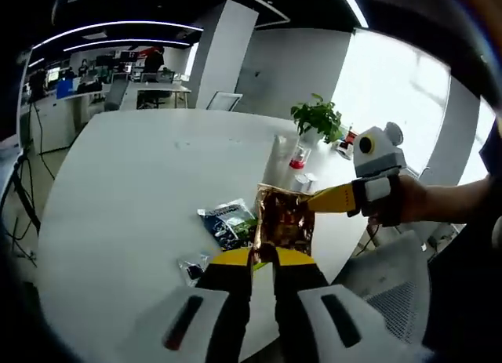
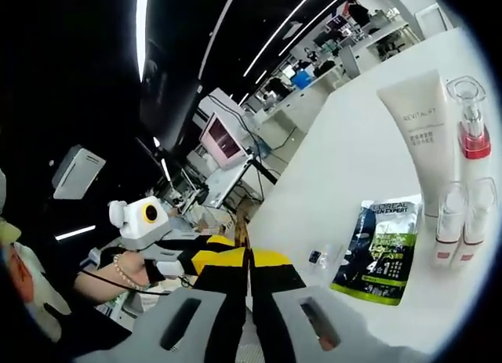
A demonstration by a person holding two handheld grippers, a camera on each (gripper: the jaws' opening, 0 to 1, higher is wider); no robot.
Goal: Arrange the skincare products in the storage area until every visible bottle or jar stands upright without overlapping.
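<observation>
**Gold sachet pinched between both grippers above the tabletop**

Gold foil sachet [image 1: 284, 220] was held off the white tabletop [image 1: 141, 198]. Left gripper [image 1: 263, 257] had its jaws closed narrow on the sachet's near edge; right gripper [image 1: 314, 200] came in from the right, clamped on its far right corner. Dark green-printed sachet [image 1: 229, 223] lay flat just left of it, small clear packet [image 1: 192, 267] nearer. In the right gripper view: white tube [image 2: 420, 136], red-collared pump bottle [image 2: 473, 120] and two small bottles [image 2: 464, 214] stood upright, far right. Potted plant [image 1: 318, 116] at the far edge.
</observation>
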